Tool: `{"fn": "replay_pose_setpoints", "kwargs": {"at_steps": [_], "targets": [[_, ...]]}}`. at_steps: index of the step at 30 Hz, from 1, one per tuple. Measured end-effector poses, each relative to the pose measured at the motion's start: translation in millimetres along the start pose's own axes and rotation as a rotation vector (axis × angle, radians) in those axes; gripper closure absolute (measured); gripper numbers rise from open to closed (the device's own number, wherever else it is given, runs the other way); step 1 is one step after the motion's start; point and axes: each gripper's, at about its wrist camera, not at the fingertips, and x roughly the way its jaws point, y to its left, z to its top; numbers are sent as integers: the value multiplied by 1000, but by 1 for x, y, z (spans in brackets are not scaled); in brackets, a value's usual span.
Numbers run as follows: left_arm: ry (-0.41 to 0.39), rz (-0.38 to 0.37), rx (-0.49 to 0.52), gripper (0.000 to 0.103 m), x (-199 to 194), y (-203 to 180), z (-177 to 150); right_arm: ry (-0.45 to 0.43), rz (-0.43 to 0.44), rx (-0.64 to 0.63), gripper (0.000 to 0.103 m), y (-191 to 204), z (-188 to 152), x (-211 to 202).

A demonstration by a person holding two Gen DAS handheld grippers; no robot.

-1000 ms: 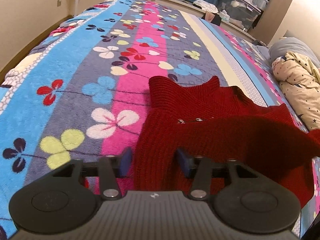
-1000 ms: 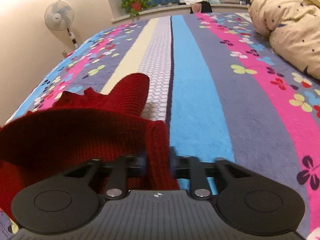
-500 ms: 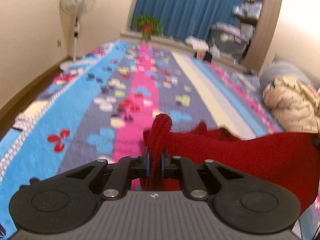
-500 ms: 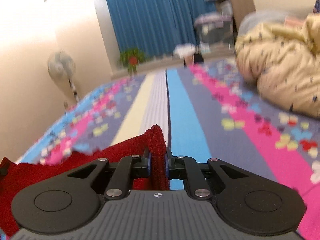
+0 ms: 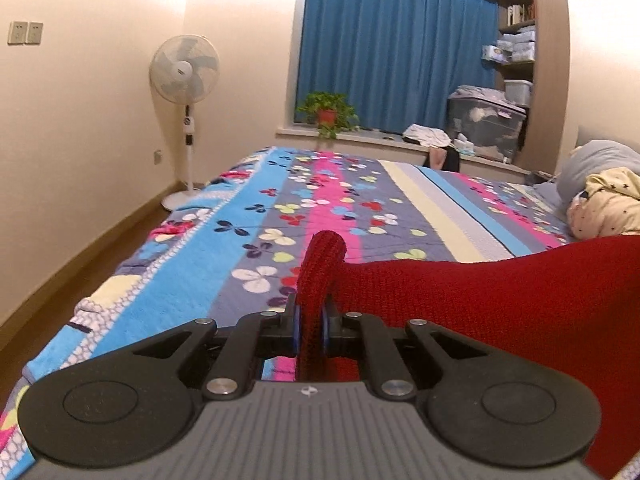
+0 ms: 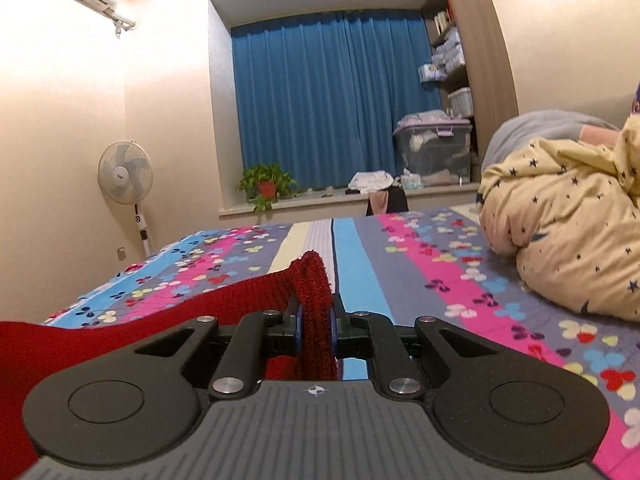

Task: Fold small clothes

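Note:
A small red knit sweater (image 5: pixel 500 304) is held up off the bed between both grippers. My left gripper (image 5: pixel 310 320) is shut on one edge of it, with a fold of knit sticking up above the jaws. My right gripper (image 6: pixel 316 324) is shut on the other edge of the sweater (image 6: pixel 248 300), which stretches away to the left. The lower part of the sweater hangs out of sight below the grippers.
The bed carries a striped flowered blanket (image 5: pixel 280 216), also seen in the right wrist view (image 6: pixel 460 280). A yellow starred quilt (image 6: pixel 568 216) is heaped at the right. A standing fan (image 5: pixel 185 68) and the bed's left edge lie to the left.
The left gripper closed on the sweater. Both grippers lifted it from the bed and tilted up, so the views now look across the room instead of down at the blanket.

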Motion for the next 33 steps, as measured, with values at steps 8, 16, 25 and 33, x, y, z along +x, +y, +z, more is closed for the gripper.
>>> {"fn": "replay_pose_setpoints", "kwargs": {"at_steps": [8, 16, 25, 33], "targets": [[276, 50, 54, 94, 65, 5, -33, 232, -40, -62, 91, 14, -35, 76], [372, 25, -56, 84, 76, 20, -36, 487, -112, -59, 87, 2, -69, 118], [411, -30, -176, 43, 61, 29, -30, 473, -125, 210, 54, -35, -52, 72], [432, -93, -181, 36, 13, 29, -34, 525, -60, 358, 37, -56, -47, 9]]}}
